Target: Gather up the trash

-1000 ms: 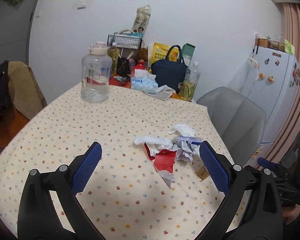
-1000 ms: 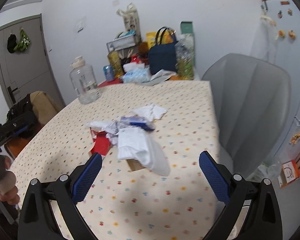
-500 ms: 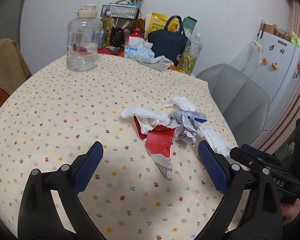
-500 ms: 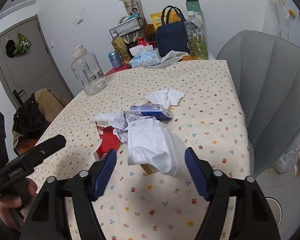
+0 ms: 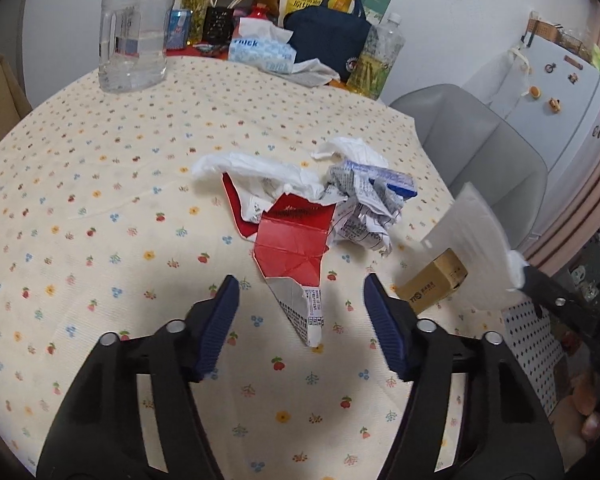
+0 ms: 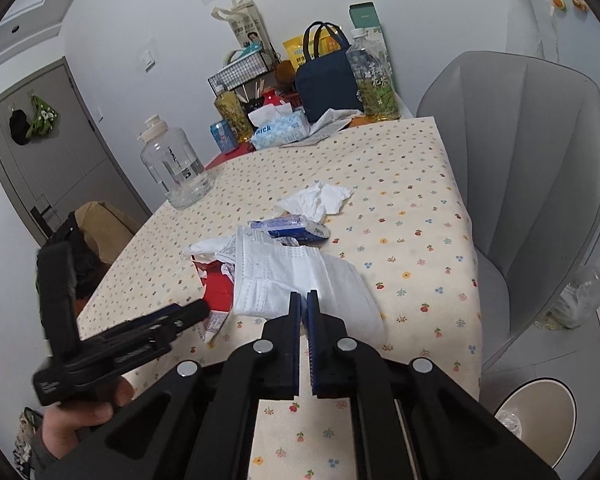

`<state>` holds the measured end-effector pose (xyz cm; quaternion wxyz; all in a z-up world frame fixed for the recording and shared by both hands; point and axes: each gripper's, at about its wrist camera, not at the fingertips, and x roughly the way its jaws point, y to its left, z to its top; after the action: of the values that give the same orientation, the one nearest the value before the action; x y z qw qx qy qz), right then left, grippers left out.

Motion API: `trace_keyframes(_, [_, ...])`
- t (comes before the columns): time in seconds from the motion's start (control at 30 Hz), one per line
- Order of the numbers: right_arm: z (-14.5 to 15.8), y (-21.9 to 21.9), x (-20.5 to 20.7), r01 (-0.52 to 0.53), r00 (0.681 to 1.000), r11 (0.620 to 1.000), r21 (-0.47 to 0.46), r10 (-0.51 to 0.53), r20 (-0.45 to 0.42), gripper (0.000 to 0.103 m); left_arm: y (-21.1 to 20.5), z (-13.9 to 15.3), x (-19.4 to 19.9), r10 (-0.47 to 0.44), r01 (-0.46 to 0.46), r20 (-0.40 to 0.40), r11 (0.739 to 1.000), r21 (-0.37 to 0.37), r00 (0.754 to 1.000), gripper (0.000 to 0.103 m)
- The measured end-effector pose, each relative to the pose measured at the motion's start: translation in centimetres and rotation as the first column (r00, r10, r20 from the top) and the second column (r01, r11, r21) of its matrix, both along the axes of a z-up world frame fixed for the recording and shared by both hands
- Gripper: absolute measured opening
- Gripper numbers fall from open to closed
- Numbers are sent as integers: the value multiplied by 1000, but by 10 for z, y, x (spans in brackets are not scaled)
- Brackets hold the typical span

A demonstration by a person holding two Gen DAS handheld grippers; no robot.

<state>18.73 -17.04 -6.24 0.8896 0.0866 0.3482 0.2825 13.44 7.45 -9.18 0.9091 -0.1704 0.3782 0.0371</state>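
Right gripper (image 6: 304, 300) clamped white pleated face mask (image 6: 296, 280), hiding small brown cardboard box (image 5: 432, 284) seen only left view. Left gripper (image 5: 298, 300) gaped around torn red carton (image 5: 292, 240) tip.

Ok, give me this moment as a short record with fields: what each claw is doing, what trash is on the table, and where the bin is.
left claw: open, over the tip of the red torn carton, not touching it
right claw: shut on the white face mask
mask state: lifted at one edge, seen raised above the small brown box in the left wrist view
other trash on table: crumpled printed paper, white tissue, blue packet
table: floral cloth
bin: on the floor beside the grey chair
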Motion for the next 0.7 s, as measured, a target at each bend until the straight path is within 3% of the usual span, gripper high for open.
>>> trace_keyframes(0.07, [4,-5,-4,5,1000,1000,10,-5,15,4,-1,-3,2,11,-11,-6,1000,3,1000,49])
trace_keyframes(0.1, [5,-8,-6,9,1000,1000,12,-9,17,4,-1,-5,4,19,-19,-13,1000,3,1000,36])
trace_keyframes(0.13, [6,-10,-7,13,1000,1000,16,-13,15,4,0,-7,4,24,-24,-23,1000,0,999,31])
trace_keyframes(0.2, [7,-15,-8,21,1000,1000,20,-22,12,4,2,-10,5,31,-32,-43,999,-9,999,11])
trace_keyframes(0.27, [8,-20,-10,29,1000,999,22,-29,9,4,3,-7,2,36,-37,-37,999,-13,999,5])
trace_keyframes(0.63, [13,-34,-22,47,999,998,50,-48,10,4,10,30,-26,74,-74,48,997,6,996,4])
trace_keyframes(0.67, [14,-35,-23,50,999,998,48,-50,10,4,11,30,-25,89,-89,49,996,8,995,6])
trace_keyframes(0.7, [14,-35,-23,51,999,998,46,-52,11,4,12,29,-23,103,-103,40,995,2,994,20])
